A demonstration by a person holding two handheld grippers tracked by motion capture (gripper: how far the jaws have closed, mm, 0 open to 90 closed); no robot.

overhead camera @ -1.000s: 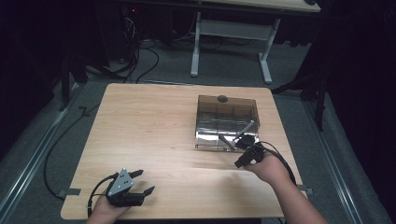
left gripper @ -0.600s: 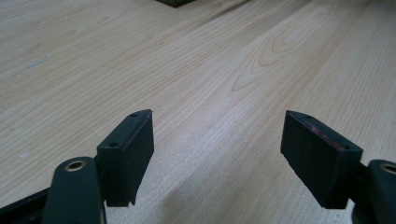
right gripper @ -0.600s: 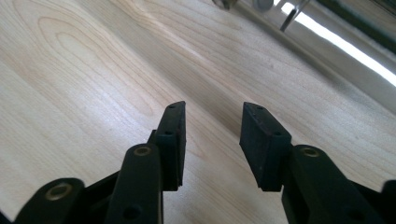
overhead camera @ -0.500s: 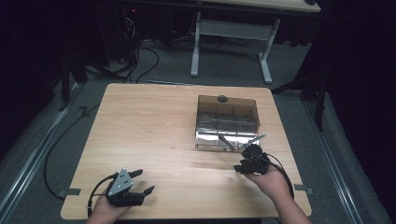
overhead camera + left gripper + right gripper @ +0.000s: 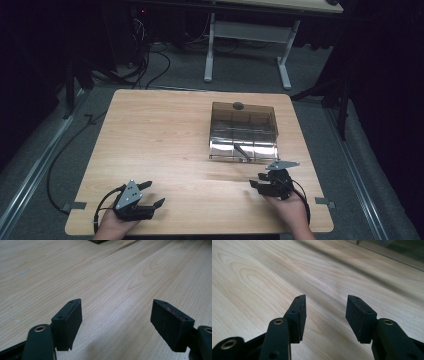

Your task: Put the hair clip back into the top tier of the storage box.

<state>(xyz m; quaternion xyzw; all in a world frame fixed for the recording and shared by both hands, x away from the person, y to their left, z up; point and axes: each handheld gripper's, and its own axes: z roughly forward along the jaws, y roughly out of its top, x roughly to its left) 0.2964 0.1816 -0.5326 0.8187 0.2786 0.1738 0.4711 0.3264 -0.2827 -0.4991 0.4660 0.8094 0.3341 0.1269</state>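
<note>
Dim room, pale wooden desk [image 5: 175, 145]. Both grippers, left [image 5: 150, 194] and right [image 5: 256, 183], rested with jaws apart, empty. Approaching the smoky box [image 5: 243, 131] squarely would probably serve best.

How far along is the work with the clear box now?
Done, apparently: the clear box sits closed on the table, and no gripper touches it. In hand: nothing. The right gripper rests open near the table's front edge, apart from the box; the left gripper is open too, at the front left. Left: probably nothing, though the box's contents are hard to read.
</note>
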